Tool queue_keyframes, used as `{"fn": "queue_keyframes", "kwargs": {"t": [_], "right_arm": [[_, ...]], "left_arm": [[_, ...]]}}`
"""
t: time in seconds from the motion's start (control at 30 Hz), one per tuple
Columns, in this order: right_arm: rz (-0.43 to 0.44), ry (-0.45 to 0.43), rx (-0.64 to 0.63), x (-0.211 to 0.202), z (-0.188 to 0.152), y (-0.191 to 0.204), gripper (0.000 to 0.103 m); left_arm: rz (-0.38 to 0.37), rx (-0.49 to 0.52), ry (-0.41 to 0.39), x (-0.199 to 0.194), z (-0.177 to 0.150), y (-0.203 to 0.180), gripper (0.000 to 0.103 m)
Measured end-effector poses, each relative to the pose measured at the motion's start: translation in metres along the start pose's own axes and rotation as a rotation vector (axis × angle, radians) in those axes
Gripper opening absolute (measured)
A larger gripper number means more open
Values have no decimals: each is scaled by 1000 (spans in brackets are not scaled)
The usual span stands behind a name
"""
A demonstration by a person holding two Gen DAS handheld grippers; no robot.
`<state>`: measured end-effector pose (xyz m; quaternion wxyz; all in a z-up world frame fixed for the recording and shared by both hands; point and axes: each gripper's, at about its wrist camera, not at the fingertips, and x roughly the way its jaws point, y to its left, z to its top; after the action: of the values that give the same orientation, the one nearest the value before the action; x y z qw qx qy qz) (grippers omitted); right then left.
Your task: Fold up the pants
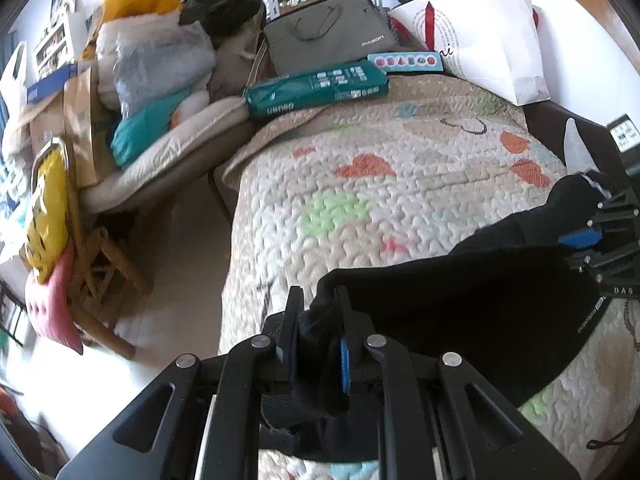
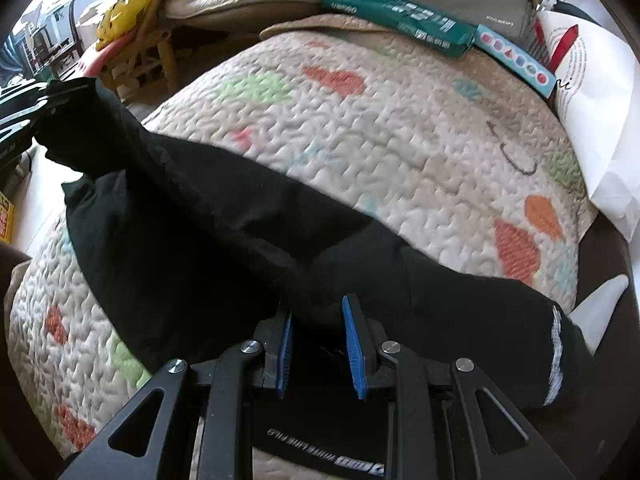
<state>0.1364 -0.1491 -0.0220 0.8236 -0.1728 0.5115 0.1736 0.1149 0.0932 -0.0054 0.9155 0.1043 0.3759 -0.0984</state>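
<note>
Black pants point(image 1: 460, 304) lie across a quilted, patterned bedspread point(image 1: 360, 184). My left gripper point(image 1: 318, 300) is shut on a bunched end of the pants, lifted above the bed's near left edge. My right gripper point(image 2: 316, 312) is shut on the pants point(image 2: 224, 236) too, with fabric bunched between its blue pads point(image 2: 352, 344). It shows at the right edge of the left wrist view point(image 1: 596, 236). The left gripper shows at the far left of the right wrist view point(image 2: 44, 96), holding the stretched pants end up. White lettering point(image 2: 324, 458) on the waistband hangs below my right gripper.
A teal box point(image 1: 316, 88), a grey laptop bag point(image 1: 332, 32) and a white paper bag point(image 1: 484, 36) sit at the bed's far end. A cluttered chair with cushions point(image 1: 152, 120) and a yellow bag point(image 1: 48, 216) stand left of the bed, beyond a strip of floor point(image 1: 172, 248).
</note>
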Motion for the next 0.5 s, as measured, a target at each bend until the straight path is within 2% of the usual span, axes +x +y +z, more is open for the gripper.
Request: {"fn": "queue_keyframes", "kwargs": {"t": [0.1,0.17,0.27,0.4,0.5], "right_arm": [[16,24,-10,5,-12,12,25],[38,36,-17,7,-19,19,18],[46,46,-31,11,-30,32,18],[70,51,-16,15,-40,37,18],[95,46,3,15,-48,36,18]], "left_arm": [[11,-6,33,3,-17,1,15],[22,5,52,3,-27,-1,15],[43,33,73,1,-42,-4,15],[19,16,105,-1,-58,2,24],[43,21,119,-3,-66,10,27]]}}
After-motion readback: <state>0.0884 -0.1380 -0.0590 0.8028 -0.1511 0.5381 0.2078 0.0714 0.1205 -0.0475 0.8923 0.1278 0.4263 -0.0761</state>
